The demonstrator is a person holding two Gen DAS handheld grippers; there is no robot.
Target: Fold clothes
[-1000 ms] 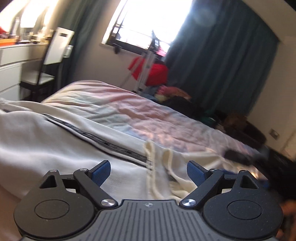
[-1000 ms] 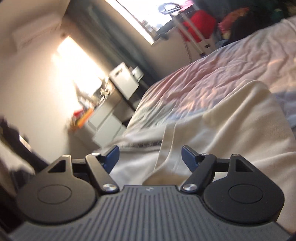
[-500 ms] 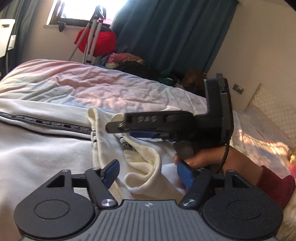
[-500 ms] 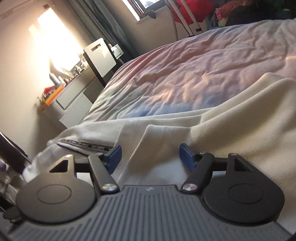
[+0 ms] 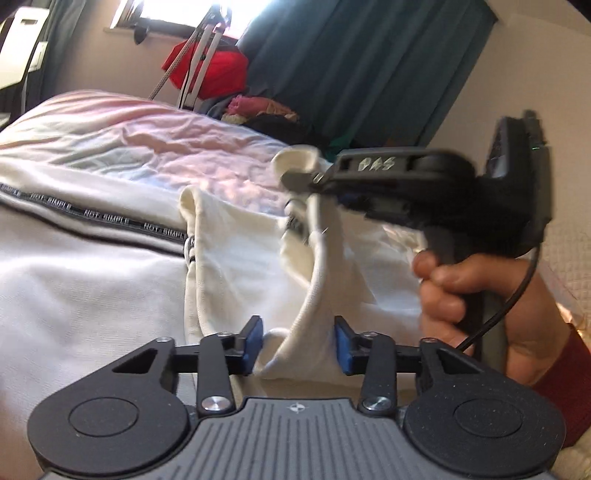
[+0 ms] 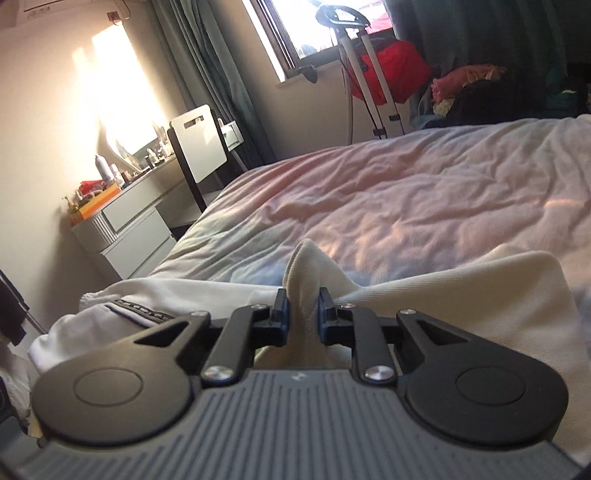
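Right gripper (image 6: 301, 314): blue pads (image 6: 281, 312) drawn close together, pinching a raised ridge of the cream garment (image 6: 461, 291) — fabric stands up in a peak between them. From the left wrist view the same tool (image 5: 301, 181) appears side-on, held in the person's right hand (image 5: 491, 295), with a cuff-like end of the cloth lifted at its tip; this part is motion-blurred.

Left gripper (image 5: 298, 341): fingers (image 5: 254, 341) partly spread, a fold of the cream garment (image 5: 240, 258) lying between them. The cloth touches or nearly touches the right pad; a gap shows at the left pad. Not clamped.

Garment: spread across the near part of the bed (image 6: 406, 199), light fabric with a dark printed band (image 5: 107, 221) reading "NOT SIMPLE" repeated along a seam. The bedcover under it is a wrinkled pink-to-pale-blue sheet.

Surroundings — white chair (image 6: 199, 147) at a dresser (image 6: 125, 229) with small clutter on top, window (image 6: 314, 26) beyond the foot of the bed, dark teal curtains (image 5: 351, 66), a red item (image 5: 210, 74) behind a metal stand (image 6: 369, 74), a pile of clothes (image 5: 266, 110) on the far side.
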